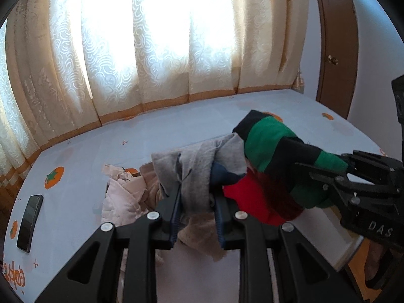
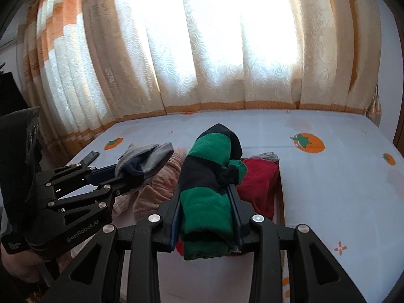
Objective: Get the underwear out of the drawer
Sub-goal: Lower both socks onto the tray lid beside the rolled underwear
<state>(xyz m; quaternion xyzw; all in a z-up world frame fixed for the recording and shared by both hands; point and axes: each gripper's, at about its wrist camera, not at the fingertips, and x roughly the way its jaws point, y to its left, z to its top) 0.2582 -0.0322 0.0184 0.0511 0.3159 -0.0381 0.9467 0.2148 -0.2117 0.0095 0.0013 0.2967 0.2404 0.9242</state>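
While both tools hang above the bed (image 1: 83, 151), each is clamped on its own piece of underwear. The left tool (image 1: 197, 202) has its jaws nearly together on a grey garment with a navy band (image 1: 199, 166), whose cloth bunches up above the fingers and droops below them. The right tool (image 2: 205, 209) grips a green-and-black striped garment (image 2: 209, 176), a thick folded roll that stands up between the jaws and keeps them partly apart. Taking the striped garment as the landmark: the grey garment is held just to its left in the right wrist view, at about the same height; behind and below it a red cloth (image 2: 260, 184) lies on the bed, with a bit of grey fabric at its far edge; to the lower left of it a heap of pale pink clothing (image 1: 123, 197) rests on the sheet. Well to the left of it, near the bed's edge, a dark phone (image 1: 29, 223) lies flat. Far behind it cream patterned curtains (image 2: 202, 50) glow with daylight, and to the right of it in the left wrist view stands a brown door (image 1: 338, 50) with a knob. The light blue sheet carries orange fruit prints. Below the garments a wooden edge shows, possibly the drawer, though the view is too cramped to be sure.
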